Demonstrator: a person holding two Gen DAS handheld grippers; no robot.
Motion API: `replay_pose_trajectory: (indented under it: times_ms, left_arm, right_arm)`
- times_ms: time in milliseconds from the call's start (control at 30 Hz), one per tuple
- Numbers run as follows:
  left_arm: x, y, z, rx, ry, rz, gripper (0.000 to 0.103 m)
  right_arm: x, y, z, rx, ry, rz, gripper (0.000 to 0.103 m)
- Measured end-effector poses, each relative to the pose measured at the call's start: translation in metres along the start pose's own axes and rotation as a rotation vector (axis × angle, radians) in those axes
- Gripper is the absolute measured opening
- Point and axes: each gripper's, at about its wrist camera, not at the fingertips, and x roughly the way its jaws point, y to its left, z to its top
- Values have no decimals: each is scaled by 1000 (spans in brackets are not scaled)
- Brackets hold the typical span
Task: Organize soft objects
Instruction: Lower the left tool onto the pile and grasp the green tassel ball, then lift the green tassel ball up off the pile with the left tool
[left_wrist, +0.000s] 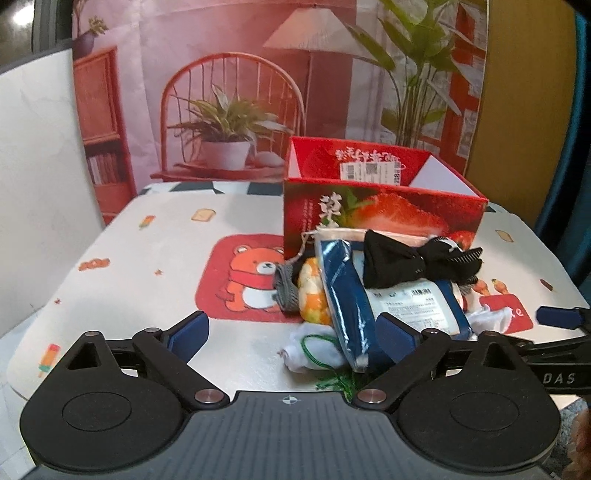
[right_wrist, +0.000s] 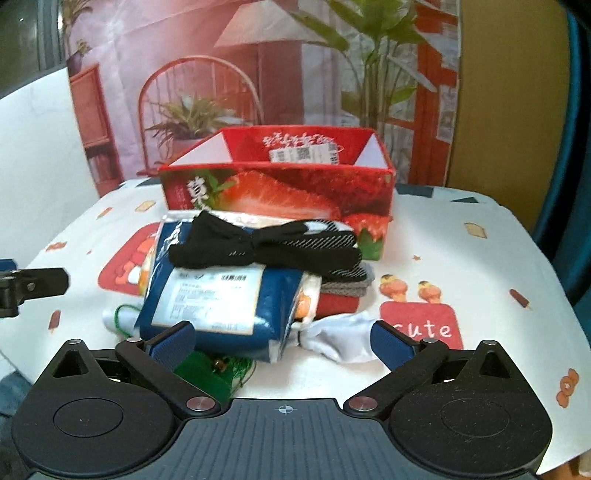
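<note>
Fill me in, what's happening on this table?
A person holds two grippers over a heap of soft items in front of an open red strawberry box. Both the left gripper and right gripper are open and empty. A black sock lies on a blue packet; nothing visible in the box yet.

One red box (right_wrist: 277, 192), one blue packet (right_wrist: 221, 306), one black sock bundle (right_wrist: 266, 247), two white cloth bundles (right_wrist: 343, 339).

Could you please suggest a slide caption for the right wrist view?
Open right tool faces a blue plastic packet topped by a black fabric sock, before an open red strawberry-print box.
</note>
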Motion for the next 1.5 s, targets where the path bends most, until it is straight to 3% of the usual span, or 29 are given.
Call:
replay_pose_trajectory:
  times_ms: [67,133,233,300,500,833,1133,1500]
  left_arm:
    - [3,-2,-4,9,9,-23,90]
    - [10,-4,-8,14,27,-48,75]
    - [24,-2,-15,-12,94,-88,62]
    - [32,-1,-19,-31,130,-122,59]
    - [47,-6,-30,-52,178,-205,58]
    - [57,-16,-38,-61,200,-334,43]
    - [71,-28,-44,-49,209,-444,43]
    - [91,-15,-46,-195,239,-522,43]
  right_arm:
    - [2,1,-3,-10,17,22,96]
    - [2,5,-8,-25,41,45,90]
    - [9,10,-14,-54,82,73,78]
    - [12,13,-17,-68,99,88,73]
    - [21,19,-24,-100,121,122,62]
    - [32,30,-32,-177,141,177,50]
    - [44,43,-39,-258,136,198,48]
    - [51,40,-42,-239,140,217,44]
